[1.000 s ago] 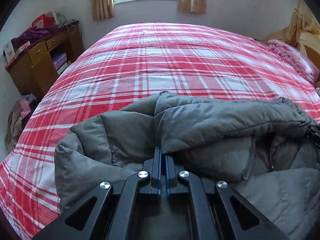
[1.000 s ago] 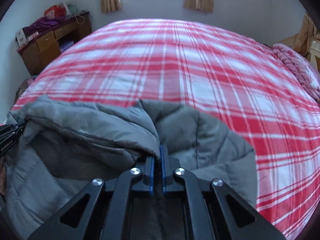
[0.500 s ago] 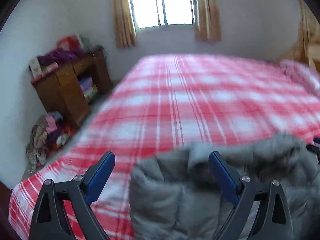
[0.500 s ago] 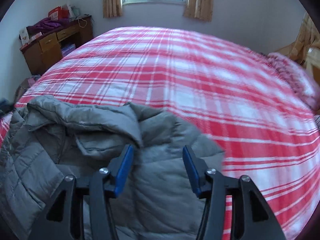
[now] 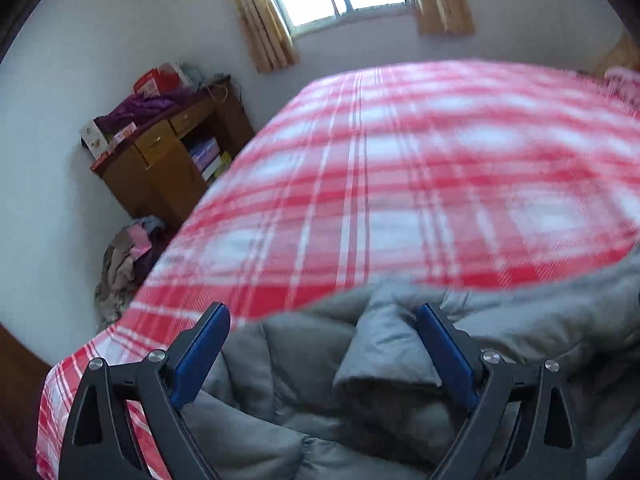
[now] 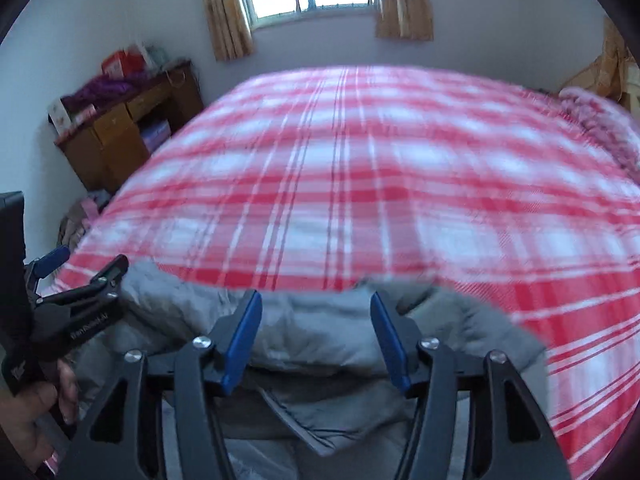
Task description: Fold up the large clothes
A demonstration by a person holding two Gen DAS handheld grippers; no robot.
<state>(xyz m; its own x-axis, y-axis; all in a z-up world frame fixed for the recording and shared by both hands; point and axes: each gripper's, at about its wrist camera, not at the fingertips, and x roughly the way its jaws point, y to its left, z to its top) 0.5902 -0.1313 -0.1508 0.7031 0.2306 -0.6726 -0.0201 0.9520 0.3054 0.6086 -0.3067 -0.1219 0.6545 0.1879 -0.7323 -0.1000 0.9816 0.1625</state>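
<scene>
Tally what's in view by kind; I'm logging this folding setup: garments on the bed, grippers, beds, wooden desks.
Puffy grey quilted jacket on the bed: 1
Black two-finger grippers with blue pads, left gripper and right gripper, both open: 2
Red-and-white plaid-covered bed: 1
Brown wooden desk: 1
Total: 5

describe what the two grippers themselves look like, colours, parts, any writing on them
Both grippers are alike: the left gripper and the right gripper each have two black angular arms with triangular cut-outs, silver round bolts at the joints, and flat blue pads lining the fingers. In the right wrist view the left gripper's side carries small white lettering, too blurred to read. No cables show.
</scene>
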